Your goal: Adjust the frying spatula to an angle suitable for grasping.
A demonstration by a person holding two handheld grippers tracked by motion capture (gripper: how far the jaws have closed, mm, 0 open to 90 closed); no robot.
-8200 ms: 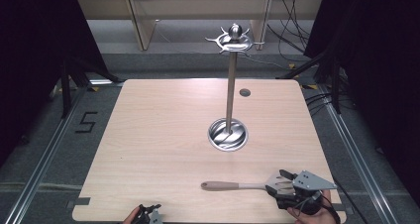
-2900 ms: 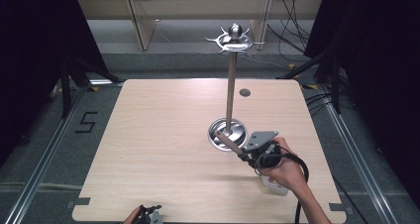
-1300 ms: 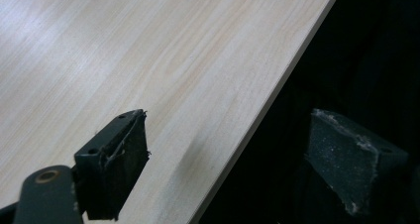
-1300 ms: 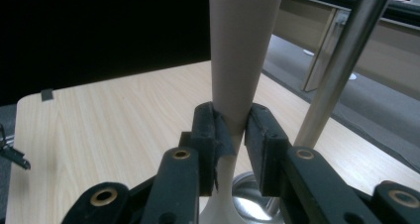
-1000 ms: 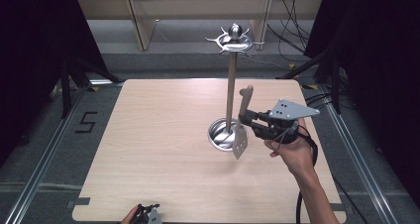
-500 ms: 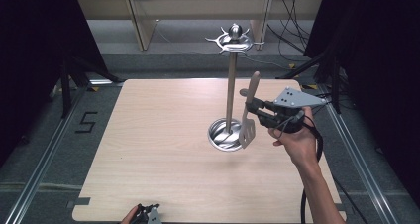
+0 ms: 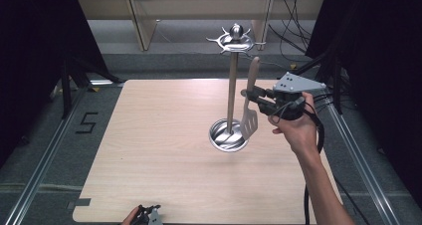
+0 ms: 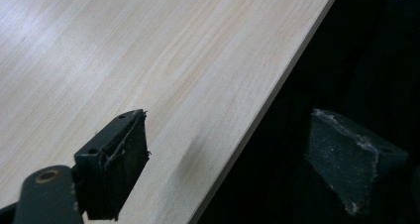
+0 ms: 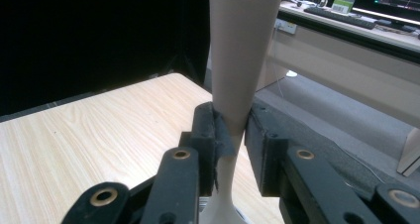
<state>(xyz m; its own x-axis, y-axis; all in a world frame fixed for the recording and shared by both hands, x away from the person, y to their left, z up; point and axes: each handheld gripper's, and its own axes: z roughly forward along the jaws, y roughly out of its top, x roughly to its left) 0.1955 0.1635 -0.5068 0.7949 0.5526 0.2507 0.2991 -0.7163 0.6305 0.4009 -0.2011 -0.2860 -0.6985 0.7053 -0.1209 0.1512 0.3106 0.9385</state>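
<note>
Right claw (image 7: pixel 252 95) clamped on upright spatula (image 7: pixel 249 116) — beside stand (image 7: pixel 230 103)

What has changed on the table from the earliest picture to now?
The right gripper took hold of the spatula, which lay flat near the front edge, and lifted it upright, blade down, beside the utensil stand. The stand and the left gripper, open at the table's front edge, stayed put.

A lab: black curtains (image 7: pixel 30 60), floor rails (image 7: pixel 45 155), loose cables (image 7: pixel 293 41), monitor (image 9: pixel 391 1) and keyboard (image 9: pixel 341 16).
</note>
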